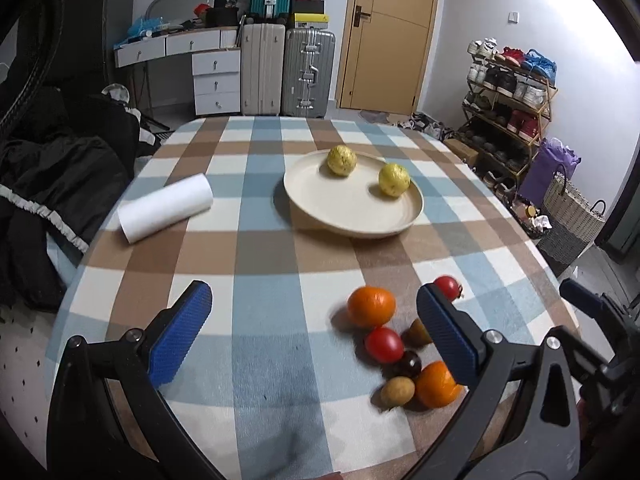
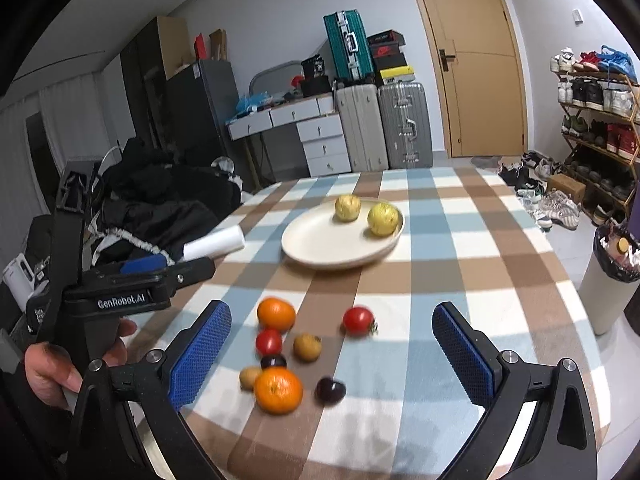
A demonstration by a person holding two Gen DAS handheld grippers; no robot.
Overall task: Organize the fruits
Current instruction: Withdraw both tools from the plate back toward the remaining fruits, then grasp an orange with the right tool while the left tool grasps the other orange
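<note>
Both grippers hover with fingers spread wide and empty. The loose fruits (image 2: 288, 356), two oranges, tomatoes, plums and small brown ones, cluster near the tabletop's near edge. They lie almost straight ahead of the right gripper (image 2: 332, 356), slightly toward its left finger; for the left gripper (image 1: 316, 332) they sit by its right finger. So the right is likely better placed. The plate (image 2: 320, 248), holding two yellow fruits, lies beyond mid-tabletop, with open cloth between.
</note>
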